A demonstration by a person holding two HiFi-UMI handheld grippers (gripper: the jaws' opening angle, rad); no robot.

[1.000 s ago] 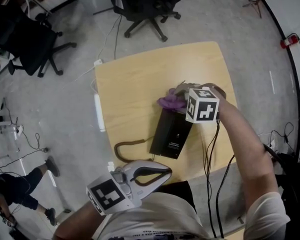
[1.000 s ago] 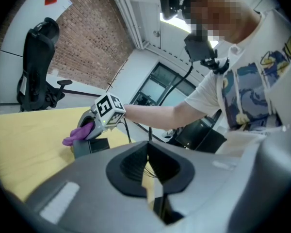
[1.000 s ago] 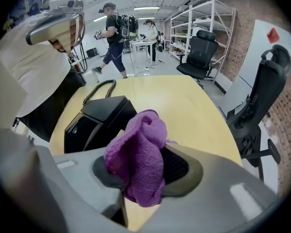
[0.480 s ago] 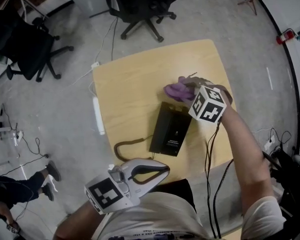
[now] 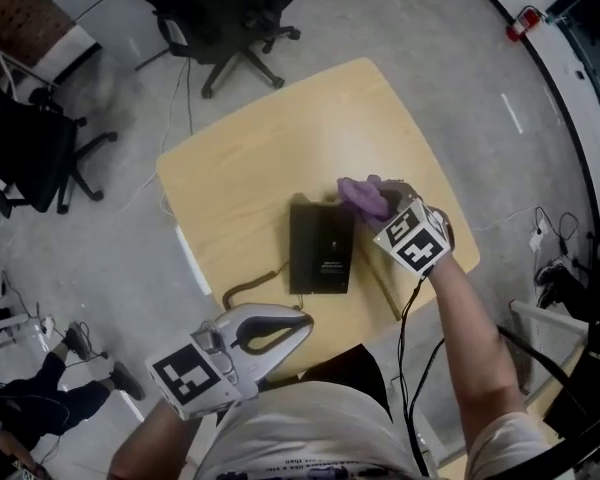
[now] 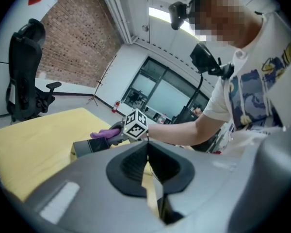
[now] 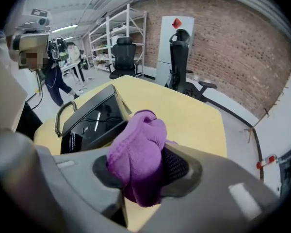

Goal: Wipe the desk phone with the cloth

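Purple cloth is bunched btwn the jaws of the R tool, pinched tight w/ a wad sticking out past the tips. Black desk phone lies flat on the yellow desk, just ahead-left of that tool's tips. The cloth sits at the phone's far right corner; contact prob, can't confirm. Step in hand, as I read it: wiping, working the far end. Next move needs the wad pressed onto the top face and dragged along the length twd the person, keeping the pinch firm. The phone's long axis runs away from the person, slanting across in front of the R tool. A coiled cord leaves the near left corner; which end is the front, can't tell. L tool is pressed together, empty, held back off the desk's near edge, phone well ahead of it.
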